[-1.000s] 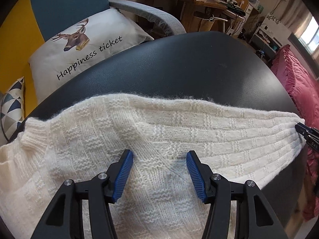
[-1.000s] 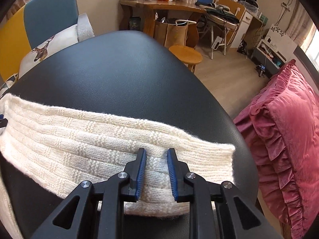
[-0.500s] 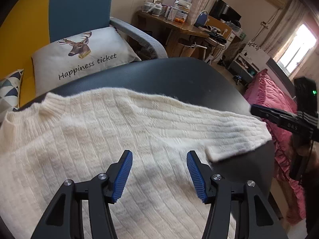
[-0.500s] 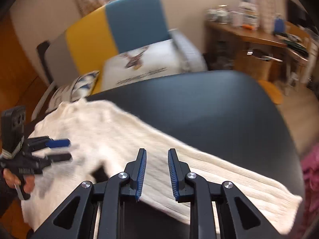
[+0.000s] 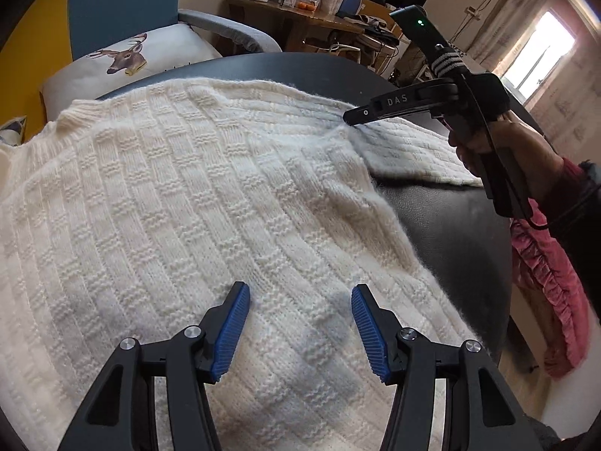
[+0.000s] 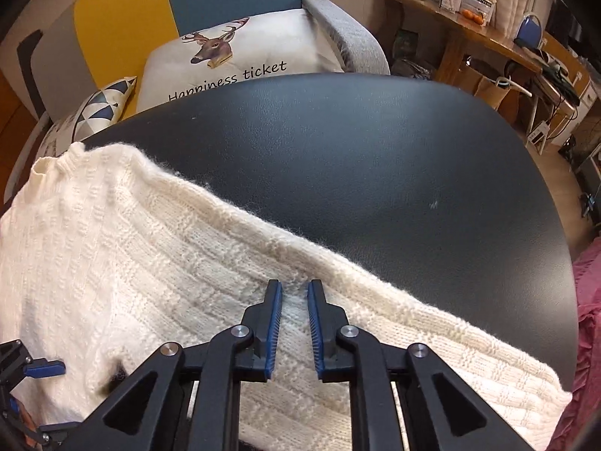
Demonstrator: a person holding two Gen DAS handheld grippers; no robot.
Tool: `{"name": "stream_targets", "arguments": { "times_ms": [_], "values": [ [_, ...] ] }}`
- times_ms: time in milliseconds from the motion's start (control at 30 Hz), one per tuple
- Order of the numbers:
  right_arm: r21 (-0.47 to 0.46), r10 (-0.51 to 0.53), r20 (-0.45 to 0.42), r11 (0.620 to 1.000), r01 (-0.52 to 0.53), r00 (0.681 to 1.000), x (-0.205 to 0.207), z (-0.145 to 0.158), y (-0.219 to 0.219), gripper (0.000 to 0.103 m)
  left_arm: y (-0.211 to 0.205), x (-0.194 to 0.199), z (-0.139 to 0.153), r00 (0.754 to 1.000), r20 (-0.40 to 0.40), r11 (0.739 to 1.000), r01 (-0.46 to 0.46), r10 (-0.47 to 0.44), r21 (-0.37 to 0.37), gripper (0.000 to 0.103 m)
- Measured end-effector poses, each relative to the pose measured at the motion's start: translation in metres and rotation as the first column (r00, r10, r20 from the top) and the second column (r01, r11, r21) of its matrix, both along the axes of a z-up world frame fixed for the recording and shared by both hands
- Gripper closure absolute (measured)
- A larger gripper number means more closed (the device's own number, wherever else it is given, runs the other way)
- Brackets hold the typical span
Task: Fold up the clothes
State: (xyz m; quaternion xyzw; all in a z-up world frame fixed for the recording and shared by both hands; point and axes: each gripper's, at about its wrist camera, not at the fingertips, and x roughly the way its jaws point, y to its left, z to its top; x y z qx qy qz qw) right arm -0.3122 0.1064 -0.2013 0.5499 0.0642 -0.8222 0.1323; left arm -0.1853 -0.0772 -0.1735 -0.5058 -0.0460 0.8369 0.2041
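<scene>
The cream, chunky basket-knit wool sweater (image 5: pixel 195 203) lies spread over the black leather-look tabletop (image 6: pixel 357 158), collar toward the deer-print cushion (image 6: pixel 240 60), one sleeve (image 6: pixel 432 323) trailing off to the sweater's side. The right tongs (image 6: pixel 294 300) are pinched nearly together on the sleeve near the shoulder seam, seemingly gripping the knit. The left tongs (image 5: pixel 300 323) hover spread wide over the sweater's body, holding nothing. The step in hand looks like folding the sleeve inward; next, that sleeve needs carrying across the sweater's body while the left tongs steady the fabric.
</scene>
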Motion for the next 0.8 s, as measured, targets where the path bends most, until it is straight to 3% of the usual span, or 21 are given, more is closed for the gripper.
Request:
{"name": "stream_targets", "arguments": {
  "times_ms": [100, 233, 333, 433, 533, 600, 800],
  "values": [
    [0.048, 0.023, -0.031, 0.999, -0.021, 0.999, -0.002, 0.000, -0.004, 0.091, 0.003, 0.005, 0.000, 1.000, -0.011, 1.000, -0.002, 0.002, -0.012, 0.046],
    [0.153, 0.094, -0.074, 0.985, -0.082, 0.993, -0.008, 0.000, -0.016, 0.091, -0.008, 0.010, 0.001, 0.999, 0.012, 0.998, -0.032, 0.031, 0.047, 0.046],
    [0.171, 0.103, -0.081, 0.981, -0.088, 0.991, -0.007, 0.004, -0.018, 0.089, -0.019, 0.017, 0.003, 0.998, 0.019, 0.995, -0.062, 0.061, 0.076, 0.046],
    [0.085, 0.044, -0.082, 0.996, -0.037, 0.996, 0.002, 0.022, -0.001, 0.088, -0.029, 0.024, 0.006, 0.996, 0.025, 0.991, -0.093, 0.090, 0.102, 0.046],
    [-0.006, -0.091, -0.064, 0.996, 0.090, 0.994, 0.016, 0.036, 0.042, 0.088, -0.039, 0.032, 0.009, 0.992, 0.032, 0.984, -0.123, 0.120, 0.127, 0.046],
    [-0.015, -0.180, -0.049, 0.984, 0.179, 0.982, 0.024, 0.039, 0.074, 0.088, -0.047, 0.041, 0.013, 0.990, 0.018, 0.983, -0.139, 0.138, 0.120, 0.046],
    [0.088, -0.351, -0.016, 0.932, 0.351, 0.936, 0.027, 0.014, 0.141, 0.088, -0.082, 0.080, 0.011, 0.976, 0.024, 0.972, -0.220, 0.218, 0.078, 0.046]
  ]
}}
